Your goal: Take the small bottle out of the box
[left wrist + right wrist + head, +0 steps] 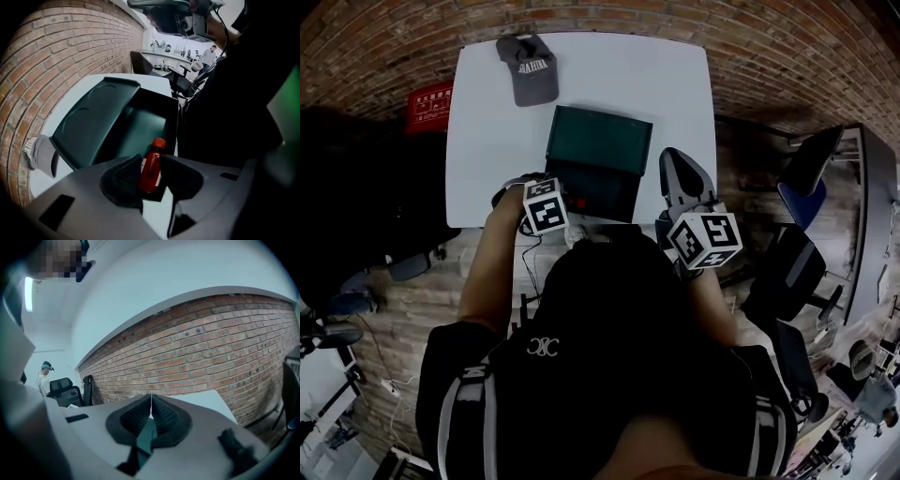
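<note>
A dark green box [602,195] stands open on the white table [628,80], its lid [598,141] tipped back. The small red bottle [151,166], with a red cap, stands upright at the box's near corner [161,194]. My left gripper [151,180] is open, its pads flanking the bottle closely on both sides without a clear press. In the head view the bottle [575,203] shows as a red spot beside the left gripper [565,204]. My right gripper [151,416] is shut with nothing in it and hovers right of the box [675,161], facing the brick wall.
A grey cap [528,67] lies at the table's far left, also visible left of the lid [40,152]. A red sign [429,106] sits beside the table's left edge. Office chairs [797,272] stand to the right. A person [206,56] stands far off.
</note>
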